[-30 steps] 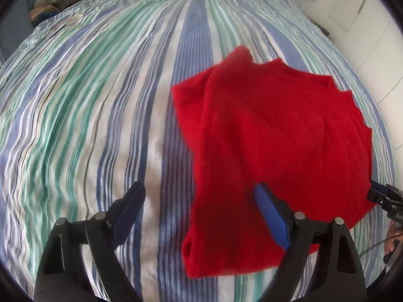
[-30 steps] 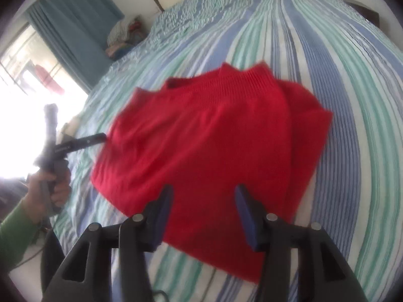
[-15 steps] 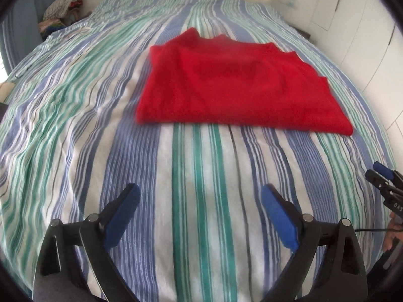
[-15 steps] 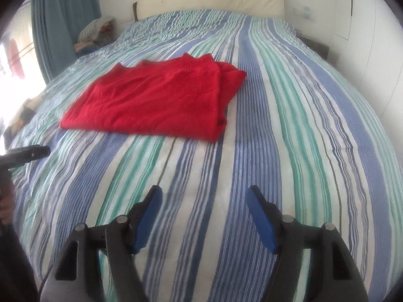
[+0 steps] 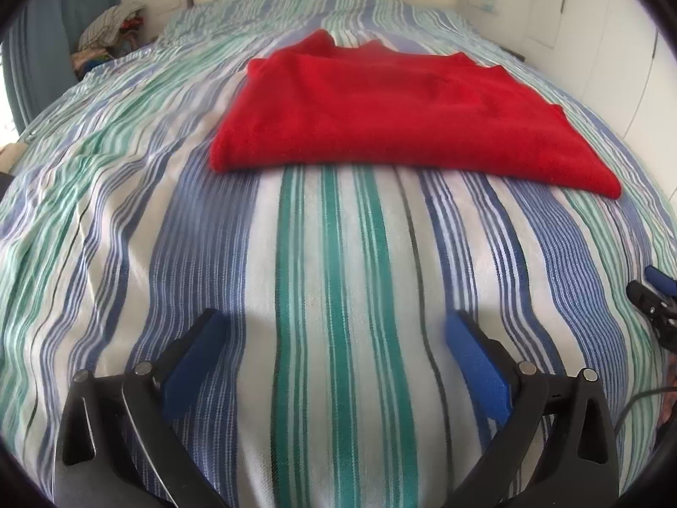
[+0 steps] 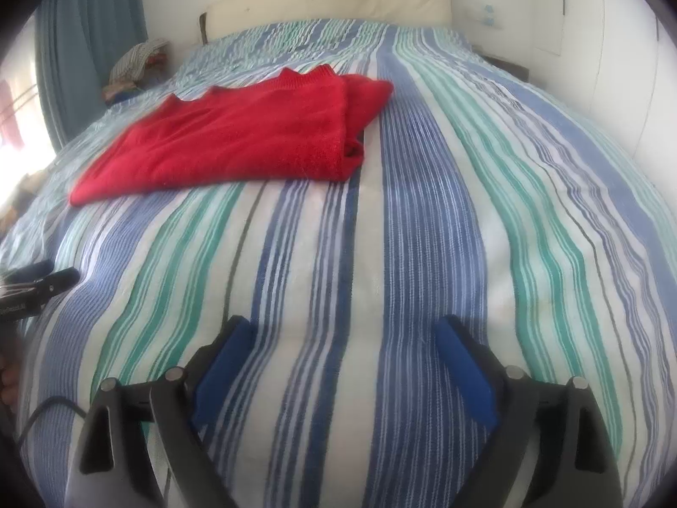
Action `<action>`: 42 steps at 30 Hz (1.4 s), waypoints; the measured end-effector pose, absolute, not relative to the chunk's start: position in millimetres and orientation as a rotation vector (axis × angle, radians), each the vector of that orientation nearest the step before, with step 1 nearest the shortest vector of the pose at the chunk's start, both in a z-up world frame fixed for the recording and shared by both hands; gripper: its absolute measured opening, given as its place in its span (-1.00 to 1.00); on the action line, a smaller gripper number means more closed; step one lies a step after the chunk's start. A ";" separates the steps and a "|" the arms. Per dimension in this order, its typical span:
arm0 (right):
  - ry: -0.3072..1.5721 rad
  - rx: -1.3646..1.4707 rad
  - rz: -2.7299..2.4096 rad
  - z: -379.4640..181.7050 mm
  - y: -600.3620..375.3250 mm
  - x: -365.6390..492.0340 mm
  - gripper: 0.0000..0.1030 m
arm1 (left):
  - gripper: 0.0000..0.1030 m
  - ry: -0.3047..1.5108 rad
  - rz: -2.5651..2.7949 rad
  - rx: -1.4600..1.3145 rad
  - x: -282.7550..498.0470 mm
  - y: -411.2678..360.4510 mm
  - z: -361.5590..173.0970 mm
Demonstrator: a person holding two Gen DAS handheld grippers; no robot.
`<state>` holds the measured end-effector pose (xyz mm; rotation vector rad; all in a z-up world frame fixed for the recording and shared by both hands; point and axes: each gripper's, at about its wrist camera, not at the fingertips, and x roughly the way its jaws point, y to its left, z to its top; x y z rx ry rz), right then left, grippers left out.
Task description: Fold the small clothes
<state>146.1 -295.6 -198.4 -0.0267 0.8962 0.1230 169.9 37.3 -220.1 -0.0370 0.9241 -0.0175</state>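
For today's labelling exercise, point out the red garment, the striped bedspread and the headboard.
red garment [image 5: 393, 114], left wrist view, middle of its top layer.
striped bedspread [image 5: 338, 262], left wrist view, bare green stripe.
headboard [image 6: 330, 0], right wrist view, cream front face.

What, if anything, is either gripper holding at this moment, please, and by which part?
Nothing: the left gripper and right gripper are opening over bare bedspread; the red garment lies apart.

Only one bit of writing: small white letters on the side of the left gripper [image 6: 38, 285], far off to the left of the right gripper's [image 6: 342, 364] blue pads. Too tiny and blurry to read. No other words, numbers or signs anywhere.
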 end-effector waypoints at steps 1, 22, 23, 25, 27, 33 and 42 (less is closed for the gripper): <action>0.894 -0.027 0.123 -198.7 -295.7 145.7 0.75 | 0.99 0.921 -0.016 -0.035 169.4 36.9 -221.3; 0.887 -0.024 0.125 -199.9 -295.7 144.5 0.77 | 0.99 0.914 -0.017 -0.038 166.7 34.6 -221.9; 0.888 -0.025 0.125 -199.8 -295.4 144.8 0.77 | 0.99 0.914 -0.017 -0.038 166.6 34.7 -222.0; 0.887 -0.025 0.125 -199.7 -295.2 144.7 0.78 | 0.99 0.913 -0.017 -0.038 166.6 34.4 -221.9; 0.887 -0.024 0.125 -199.6 -295.2 144.6 0.78 | 0.99 0.913 -0.017 -0.037 166.6 34.6 -222.0; 0.887 -0.025 0.125 -199.5 -295.3 144.6 0.78 | 0.99 0.913 -0.017 -0.037 166.5 34.4 -222.2; 0.887 -0.024 0.125 -199.4 -295.4 144.5 0.78 | 0.99 0.912 -0.017 -0.038 166.3 34.2 -222.3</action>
